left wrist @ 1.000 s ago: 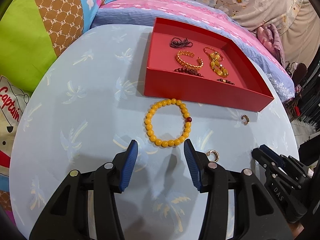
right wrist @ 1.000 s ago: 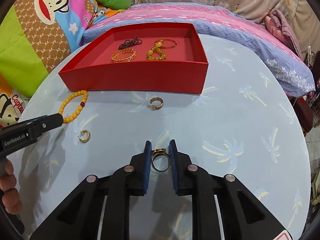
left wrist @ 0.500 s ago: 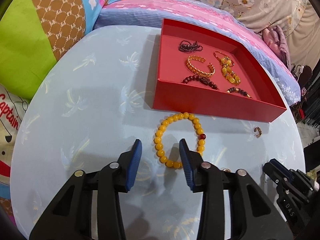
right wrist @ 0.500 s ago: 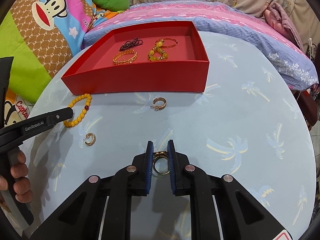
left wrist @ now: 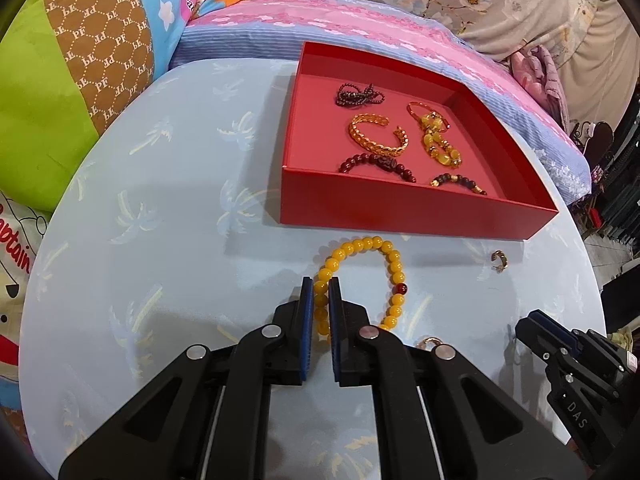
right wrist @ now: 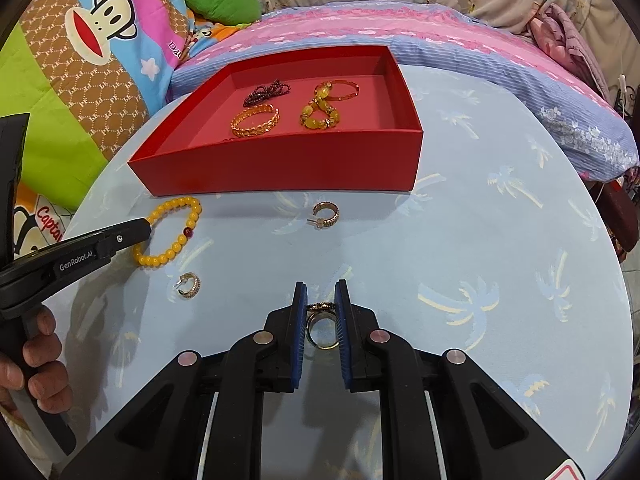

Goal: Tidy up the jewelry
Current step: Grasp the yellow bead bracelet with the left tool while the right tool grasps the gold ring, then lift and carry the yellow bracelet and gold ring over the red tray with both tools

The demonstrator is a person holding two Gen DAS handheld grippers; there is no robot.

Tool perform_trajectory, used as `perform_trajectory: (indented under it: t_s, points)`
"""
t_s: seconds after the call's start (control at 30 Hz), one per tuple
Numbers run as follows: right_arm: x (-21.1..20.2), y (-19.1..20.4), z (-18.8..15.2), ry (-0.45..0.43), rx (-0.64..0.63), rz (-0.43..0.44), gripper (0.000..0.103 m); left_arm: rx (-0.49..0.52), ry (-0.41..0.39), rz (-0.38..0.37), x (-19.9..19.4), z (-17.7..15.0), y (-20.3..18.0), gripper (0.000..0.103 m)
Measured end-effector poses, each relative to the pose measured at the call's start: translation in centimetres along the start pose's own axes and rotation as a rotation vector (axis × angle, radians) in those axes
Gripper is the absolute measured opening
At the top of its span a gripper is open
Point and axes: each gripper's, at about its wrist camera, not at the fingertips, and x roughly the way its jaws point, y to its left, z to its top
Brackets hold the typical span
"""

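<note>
Since a second ago the left claw [left wrist: 321, 294] has closed in, now pinched on the yellow bead bracelet [left wrist: 360, 280] lying on the tabletop [left wrist: 160, 260] at frame center, just below the red tray [left wrist: 400, 208]. Right claw [right wrist: 320, 304] is clamped on a gold ring [right wrist: 322, 330], lower center of its view, with two hoop earrings [right wrist: 326, 214] loose nearby.

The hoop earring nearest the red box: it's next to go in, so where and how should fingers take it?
A judgement: the hoop earring lies flat on the table, open gap and post toward the camera. Come from straight above, fingers either side of the closed textured arc on its far side near the red box; avoid the thin post, which could slip.
</note>
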Motion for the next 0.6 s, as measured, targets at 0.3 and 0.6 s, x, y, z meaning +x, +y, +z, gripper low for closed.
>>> perform_trajectory:
  t_s: [0.3, 0.6]
  points:
    - [-2.0, 0.7, 1.0, -0.049, -0.009, 0.018, 0.013, 0.021, -0.041, -0.048, -2.8, 0.7, -1.5, 0.007]
    - [-3.4, 0.9, 2.7, -0.090, -0.012, 0.036, 0.013, 0.078, -0.086, -0.103, -5.4, 2.4, -3.9, 0.007]
